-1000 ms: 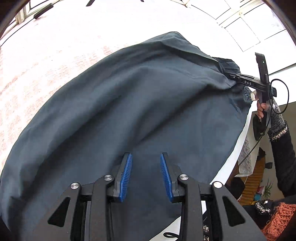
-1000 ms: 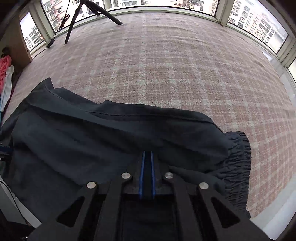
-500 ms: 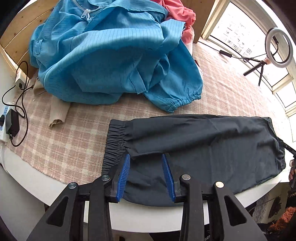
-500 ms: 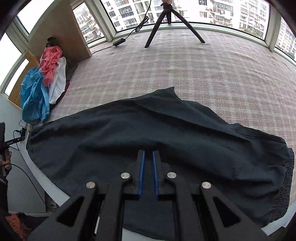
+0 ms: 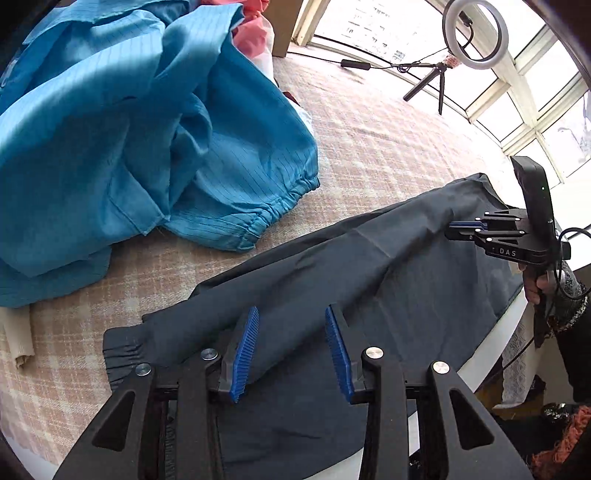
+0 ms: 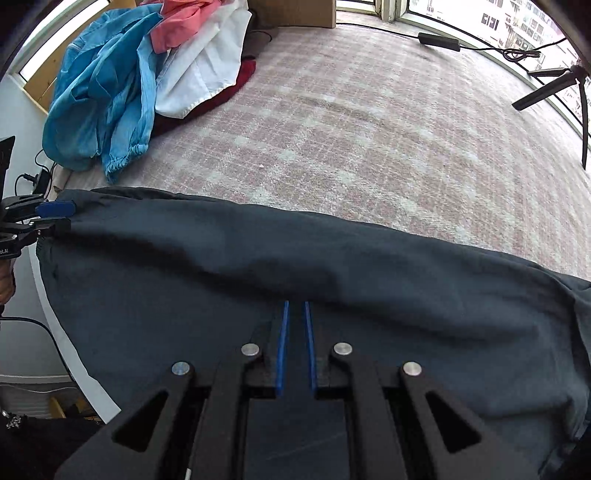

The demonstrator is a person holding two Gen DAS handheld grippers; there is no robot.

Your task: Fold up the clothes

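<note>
Dark grey trousers (image 5: 332,273) lie lengthwise along the near edge of the table, elastic waistband at the left. My left gripper (image 5: 291,314) is open just above the waistband end, nothing between its blue pads. My right gripper (image 6: 295,306) hovers over the other end of the trousers (image 6: 258,266), its pads a narrow gap apart with no cloth between them. In the left wrist view the right gripper (image 5: 452,226) shows at the far right above the trouser legs. The left gripper (image 6: 68,216) appears at the left edge of the right wrist view.
A pile of clothes sits at the far left: a blue garment (image 5: 129,129), pink (image 6: 184,22), white (image 6: 207,66) and dark red pieces. A checked pink cloth (image 6: 369,129) covers the table. A ring light on a tripod (image 5: 474,33) stands at the back.
The trousers went from held up in front of the cameras to lying flat on the table. My right gripper's pads have parted slightly and let go. Both grippers tilted toward the table.
</note>
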